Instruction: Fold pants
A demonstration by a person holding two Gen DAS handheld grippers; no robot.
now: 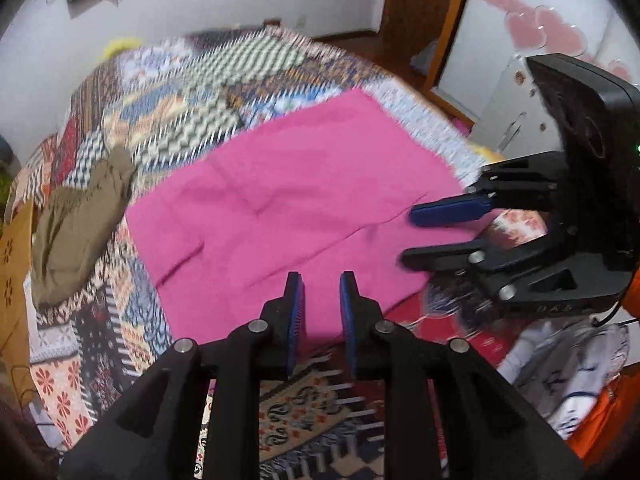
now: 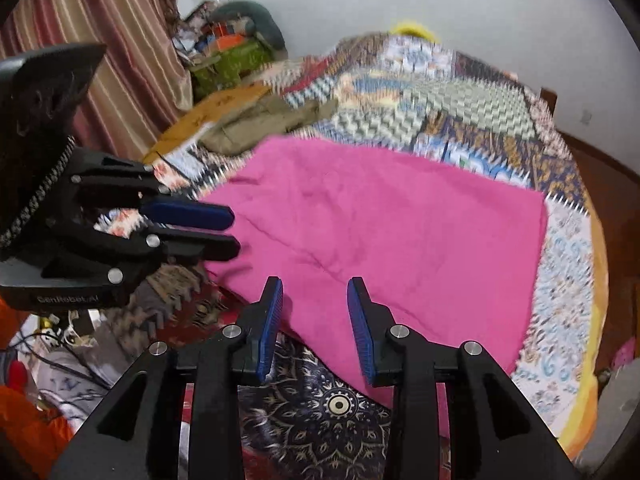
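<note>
On the body of my left gripper (image 2: 236, 230), seen from the right wrist, a pale label reads "GenRobot.AI" (the last letters are soft with blur). On my right gripper (image 1: 406, 236), in the left wrist view, only faint letters like "D A S" show, too dim to read with confidence.

The pink pants (image 1: 288, 208) lie flat on the bed's patchwork quilt (image 1: 168, 92), folded into a broad rectangle. From the left wrist their long axis runs from the near left corner up toward the far right edge of the bed; from the right wrist the same cloth (image 2: 400, 236) stretches from my left gripper across to the right side of the quilt. A crease runs along that length.

Both sets of my jaws stand slightly parted with nothing between the blue pads; the left jaws hang over the near edge of the pants, the right jaws over the near corner. Neither grips the fabric.

An olive-brown garment (image 1: 76, 232) lies crumpled on the quilt beside the pants, apart from them.
</note>
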